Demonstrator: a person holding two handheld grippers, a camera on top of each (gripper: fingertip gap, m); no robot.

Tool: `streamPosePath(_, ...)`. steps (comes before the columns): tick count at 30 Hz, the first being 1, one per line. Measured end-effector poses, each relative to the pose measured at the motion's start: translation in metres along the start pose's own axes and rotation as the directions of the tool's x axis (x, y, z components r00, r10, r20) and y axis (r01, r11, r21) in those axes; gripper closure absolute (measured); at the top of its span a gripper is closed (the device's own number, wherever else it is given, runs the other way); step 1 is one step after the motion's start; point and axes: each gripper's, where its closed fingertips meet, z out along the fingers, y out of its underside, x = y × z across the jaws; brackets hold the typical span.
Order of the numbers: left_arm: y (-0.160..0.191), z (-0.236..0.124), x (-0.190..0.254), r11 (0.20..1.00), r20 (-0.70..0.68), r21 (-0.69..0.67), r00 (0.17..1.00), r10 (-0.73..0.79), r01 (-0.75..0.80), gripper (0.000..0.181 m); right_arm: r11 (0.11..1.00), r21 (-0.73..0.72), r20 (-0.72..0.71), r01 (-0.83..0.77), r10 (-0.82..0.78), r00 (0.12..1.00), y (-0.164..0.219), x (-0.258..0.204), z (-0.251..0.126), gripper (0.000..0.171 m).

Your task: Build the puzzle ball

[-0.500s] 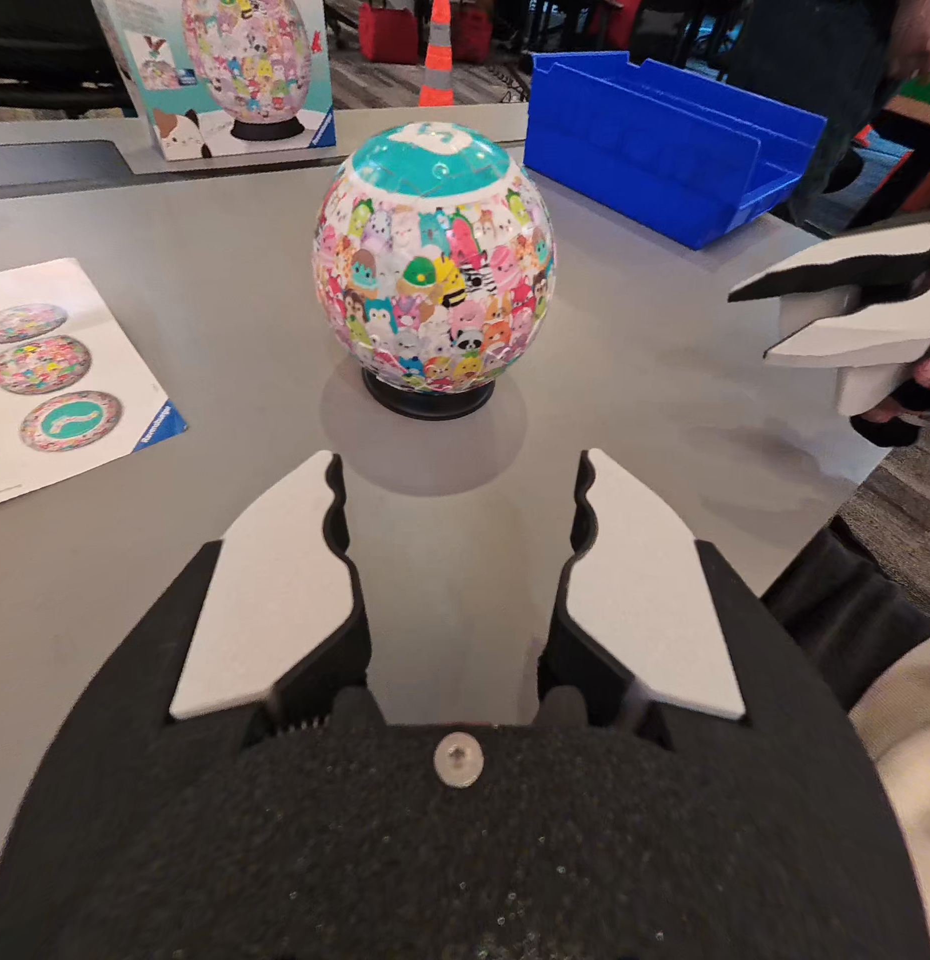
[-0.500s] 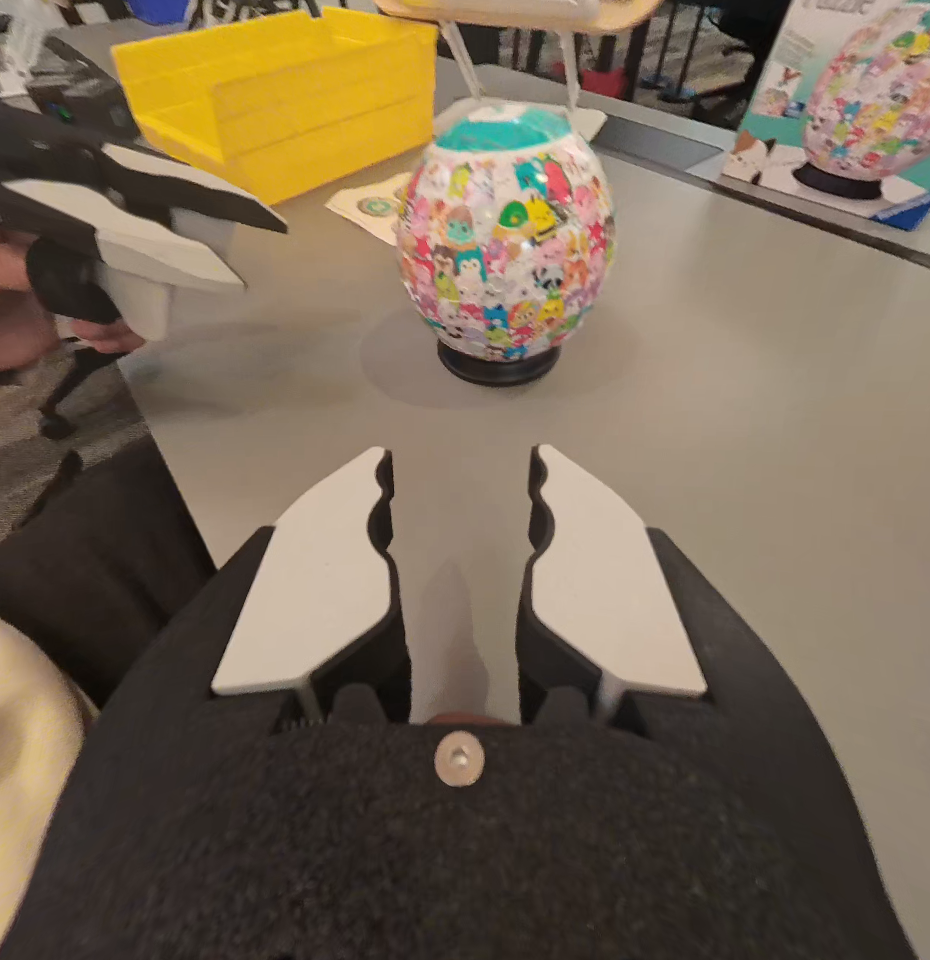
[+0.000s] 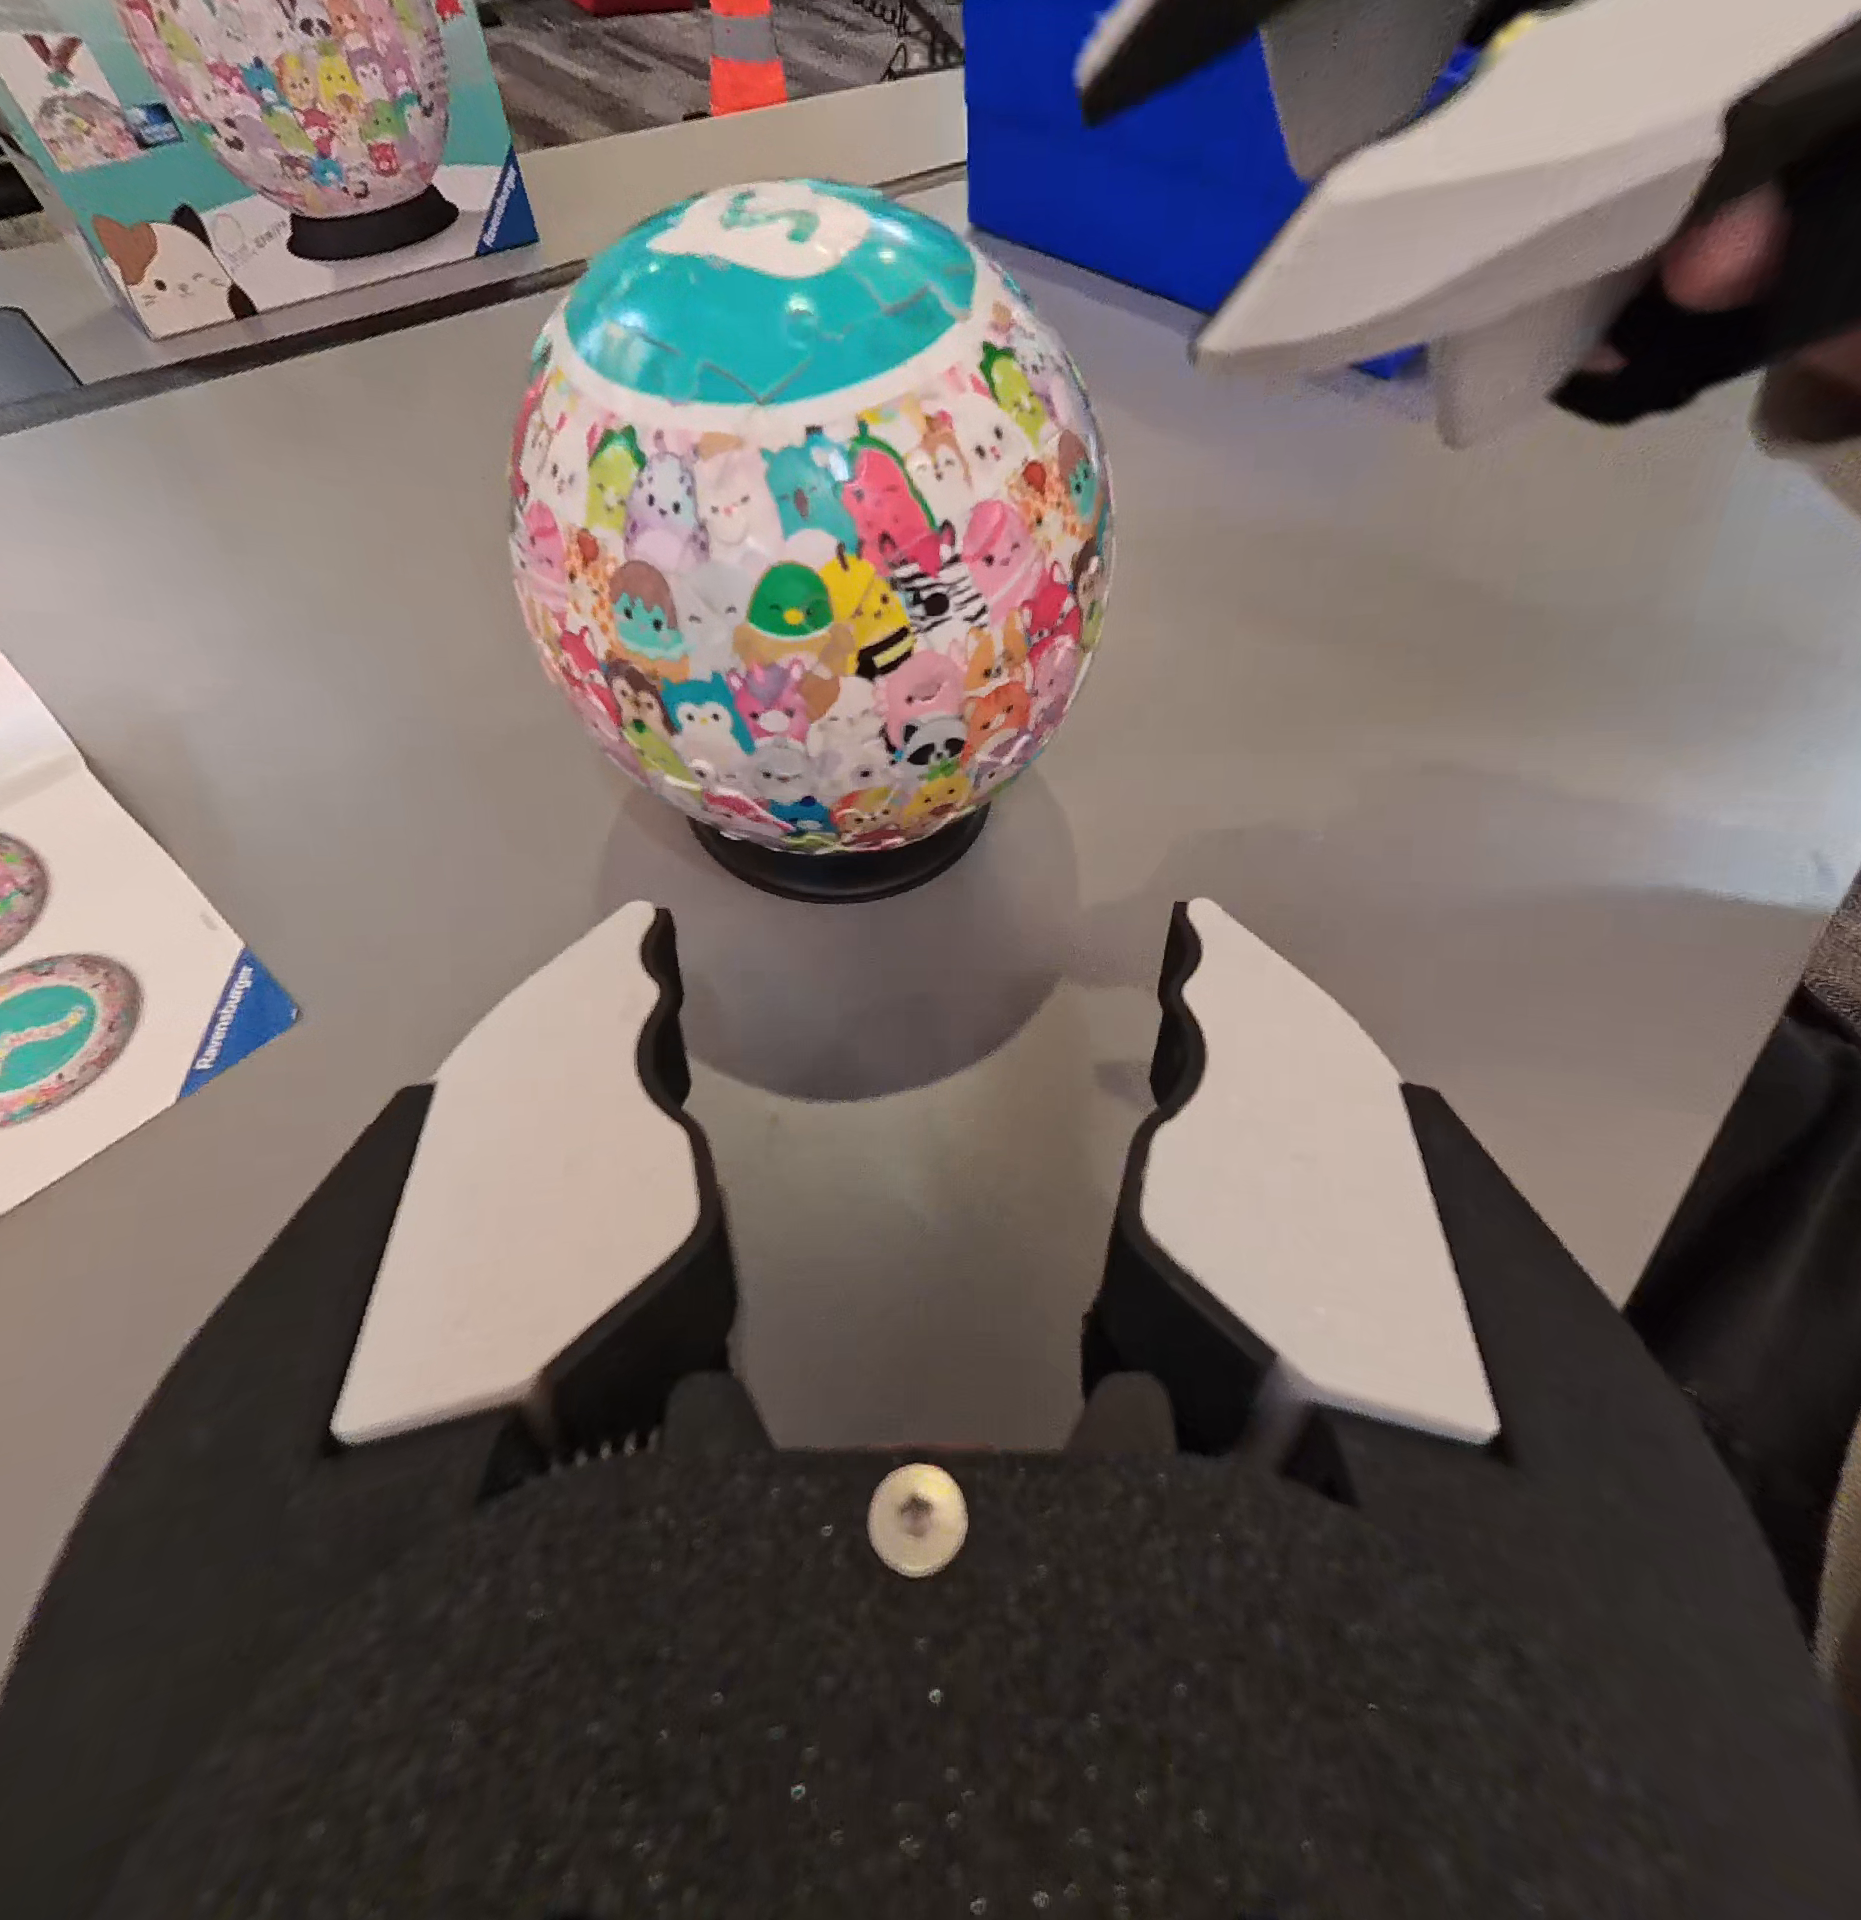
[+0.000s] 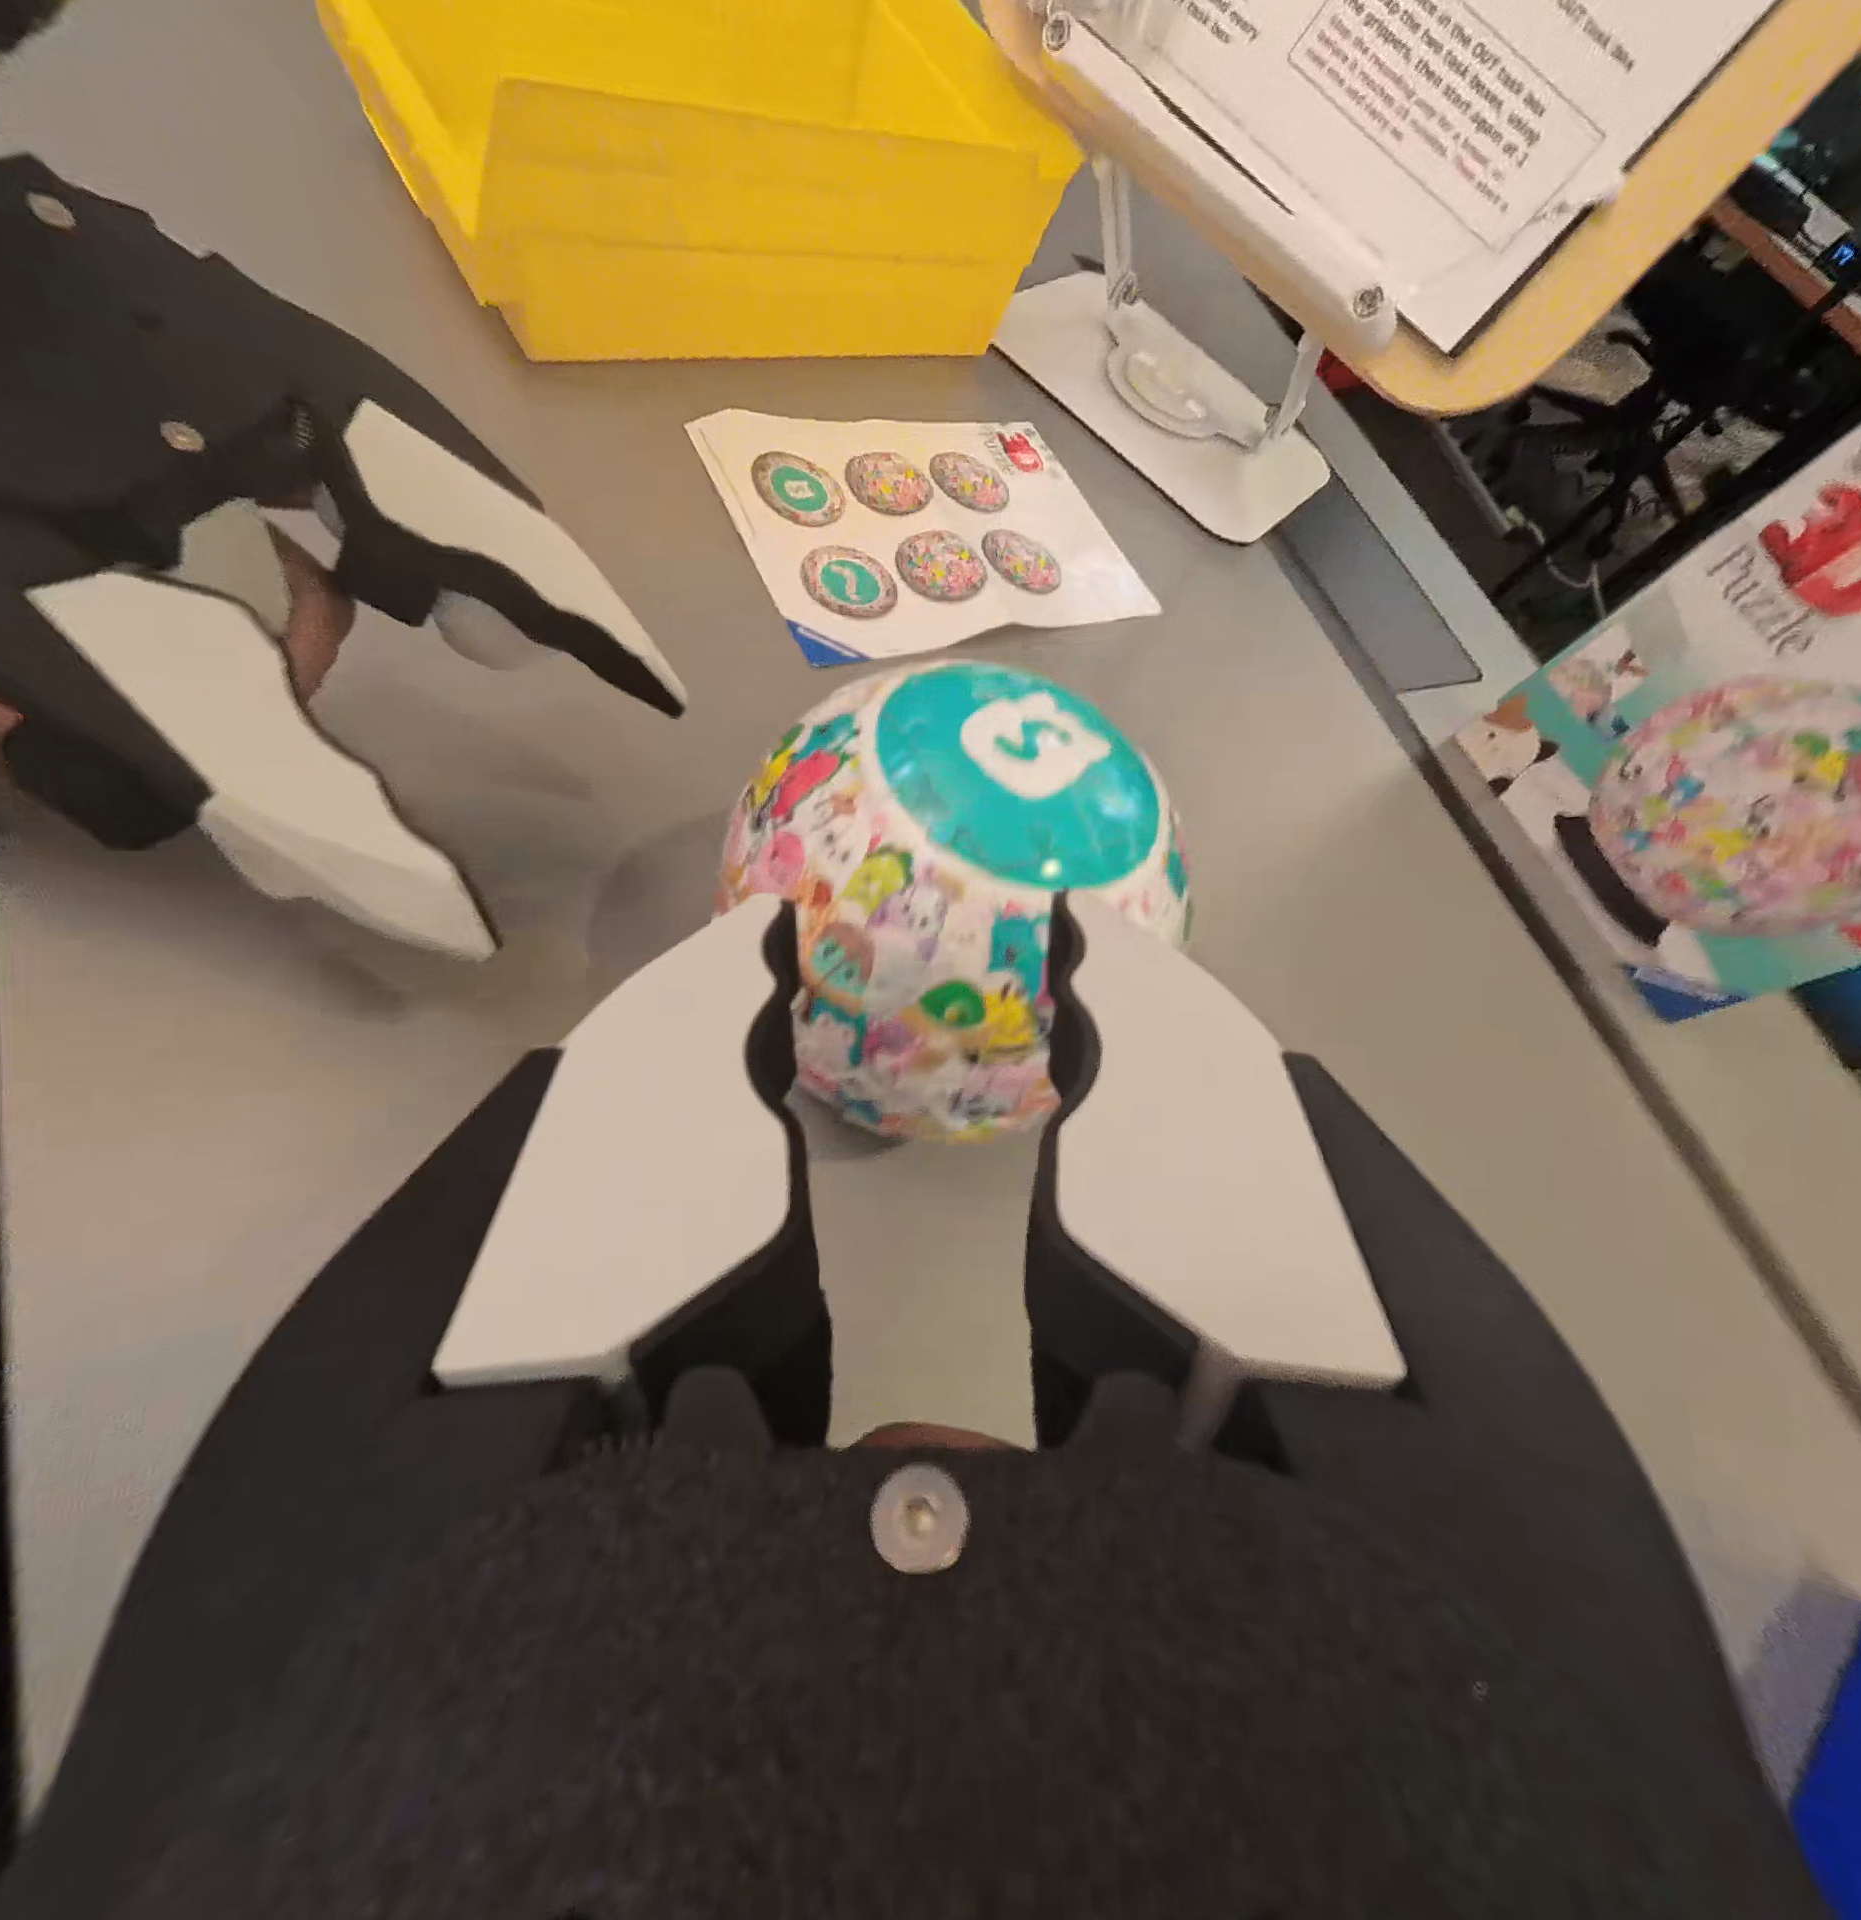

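The puzzle ball [image 3: 810,540] is being carried upright on its black stand [image 3: 838,868], mid-tabletop [image 3: 1425,675], w/ the teal cap facing up. The left gripper [image 3: 918,966] is being held low, just short of the stand; its fingers [image 3: 552,1164] are being kept wide apart w/ nothing between them. The right gripper [image 4: 918,961] is being held above the ball, looking down on the cap; its fingers [image 4: 645,1143] are spread apart, and the ball's near side is being seen through the gap. Contact w/ the ball can't be told, as that view is blurred. In the left wrist view the right gripper [image 3: 1425,208] is being shown up high, toward the tabletop's right edge.

An instruction sheet [image 3: 84,997] is lying flat near the left edge. The puzzle box [image 3: 282,156] is standing at the far edge, a blue bin [image 3: 1134,187] toward the far right corner. In the right wrist view a yellow bin [image 4: 718,177] is being shown beyond the sheet [image 4: 921,535], and a clipboard stand [image 4: 1165,416] just beside it.
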Motion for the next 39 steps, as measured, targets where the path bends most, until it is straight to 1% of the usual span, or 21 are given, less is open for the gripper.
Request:
streamPosePath(2,0.002,-0.002,0.0,1.0,-0.014,0.001,1.0,-0.018,0.018,0.094,0.999,-0.003,0.0,0.048,-0.048,0.999,-0.009,0.002,0.011,0.127)
streamPosePath(4,0.002,-0.007,0.0,1.0,-0.008,0.007,1.0,-0.009,0.009,0.094,0.998,-0.016,-0.005,0.058,-0.058,0.998,-0.01,0.005,0.022,0.129)
streamPosePath(7,-0.003,-0.016,0.001,0.999,0.003,0.034,1.0,0.008,-0.008,0.094,1.0,-0.007,0.006,0.028,-0.028,1.0,-0.012,0.009,0.031,0.135)
streamPosePath(8,-0.005,-0.018,0.004,0.999,-0.008,0.043,1.0,0.004,-0.003,0.094,1.0,-0.007,0.015,0.018,-0.018,1.0,-0.012,0.01,0.033,0.138)
streamPosePath(11,-0.004,-0.019,0.013,0.999,-0.044,0.041,0.999,0.004,-0.002,0.094,1.0,0.012,0.036,-0.01,0.01,0.999,-0.011,0.013,0.035,0.139)
streamPosePath(13,-0.003,-0.018,0.018,0.999,-0.058,0.034,0.998,0.02,-0.018,0.094,1.0,0.02,0.053,-0.002,0.001,0.999,-0.012,0.013,0.037,0.143)
streamPosePath(14,-0.003,-0.018,0.02,0.999,-0.064,0.031,0.998,0.029,-0.027,0.094,1.0,0.021,0.053,0.005,-0.006,0.999,-0.012,0.014,0.037,0.146)
streamPosePath(18,-0.003,-0.016,0.027,0.999,-0.088,0.027,0.995,0.042,-0.04,0.094,1.0,0.005,0.072,0.022,-0.022,0.997,-0.012,0.012,0.036,0.17)
streamPosePath(20,-0.003,-0.015,0.029,0.999,-0.097,0.026,0.994,0.042,-0.039,0.094,0.999,0.003,0.052,0.036,-0.037,0.998,-0.011,0.015,0.035,0.171)
streamPosePath(26,-0.001,-0.013,0.024,1.0,-0.103,0.017,0.995,0.01,-0.009,0.094,1.0,-0.003,-0.001,-0.001,0.001,1.0,-0.005,0.037,0.027,0.171)
streamPosePath(27,-0.001,-0.012,0.021,1.0,-0.098,0.014,0.995,0.004,-0.003,0.093,1.0,0.012,0.02,-0.018,0.017,1.0,-0.006,0.037,0.024,0.17)
streamPosePath(28,-0.002,-0.011,0.017,1.0,-0.088,0.018,0.996,0.002,-0.001,0.092,0.998,0.048,0.058,-0.04,0.037,0.998,-0.01,0.034,0.022,0.161)
streamPosePath(30,-0.007,-0.005,0.01,0.999,-0.076,0.027,0.997,0.022,-0.02,0.088,0.991,0.095,0.146,-0.089,0.075,0.987,-0.015,0.027,0.019,0.131)
streamPosePath(31,-0.012,-0.001,0.005,0.999,-0.073,0.026,0.997,0.038,-0.036,0.084,0.992,0.063,0.165,-0.114,0.102,0.981,-0.011,0.027,0.023,0.108)
streamPosePath(32,-0.017,0.005,0.0,0.998,-0.077,0.03,0.996,0.051,-0.049,0.078,0.993,0.015,0.147,-0.121,0.117,0.982,-0.004,0.031,0.028,0.098)
streamPosePath(33,-0.02,0.012,-0.003,0.998,-0.094,0.027,0.994,0.062,-0.06,0.076,0.992,-0.002,0.123,-0.123,0.122,0.985,-0.001,0.036,0.032,0.105)
streamPosePath(34,-0.019,0.02,-0.005,0.998,-0.12,-0.003,0.991,0.063,-0.064,0.074,0.99,0.009,0.119,-0.138,0.136,0.984,-0.002,0.039,0.035,0.106)
streamPosePath(36,-0.014,0.037,-0.011,0.995,-0.143,-0.073,0.988,0.058,-0.069,0.065,0.981,0.004,0.145,-0.195,0.192,0.97,-0.003,0.038,0.04,0.106)
streamPosePath(39,-0.017,0.05,-0.017,0.992,-0.134,-0.085,0.987,0.084,-0.096,0.064,0.963,-0.01,0.187,-0.27,0.267,0.945,0.001,0.038,0.044,0.099)
